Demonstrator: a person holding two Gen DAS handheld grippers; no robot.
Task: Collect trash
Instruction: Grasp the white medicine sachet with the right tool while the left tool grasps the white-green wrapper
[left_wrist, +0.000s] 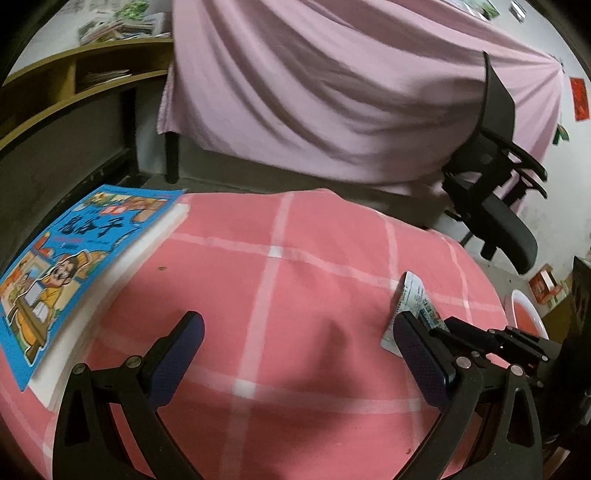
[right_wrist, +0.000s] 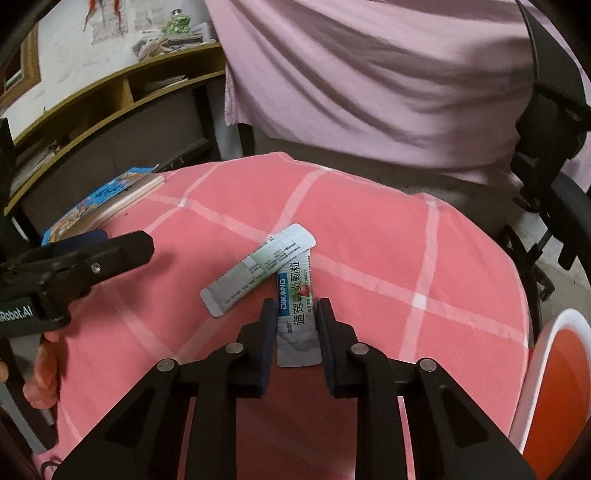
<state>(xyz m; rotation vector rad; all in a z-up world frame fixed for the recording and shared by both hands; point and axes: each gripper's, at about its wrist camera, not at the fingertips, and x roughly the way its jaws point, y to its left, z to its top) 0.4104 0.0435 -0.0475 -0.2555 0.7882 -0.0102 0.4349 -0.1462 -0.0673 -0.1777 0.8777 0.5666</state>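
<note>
Pink checked cloth (right_wrist: 369, 236) covers the rounded worktop, and behind it a large pale pink sheet (left_wrist: 332, 92) hangs over some furniture, with a wooden shelf unit (left_wrist: 74, 85) of papers to the left and a black office chair (left_wrist: 495, 177) to the right. A blue children's comic book (left_wrist: 74, 258) with a cartoon figure on its cover lies on a white slab at the worktop's left edge. Two medicine sachets sit near the middle of the cloth: a DIKANG granule sachet (right_wrist: 297, 314) lies lengthwise toward the right wrist camera, and a second sachet (right_wrist: 258, 269), showing its printed back, lies diagonally with its upper end overlapping the far end of the first. The right tool (right_wrist: 295, 325) has its jaws narrowed around the near half of the DIKANG sachet, both fingers standing just beside the packet's long edges; whether they press it firmly cannot be told. The left tool (left_wrist: 299, 354) hovers over bare cloth with its jaws spread wide and nothing between them; in the right wrist view it shows at the left edge, gripped by the person's hand (right_wrist: 40, 373). From the left wrist view, one sachet peeks out beyond the right finger. An orange bin with a white rim (right_wrist: 554, 369) stands just off the worktop's right side.
</note>
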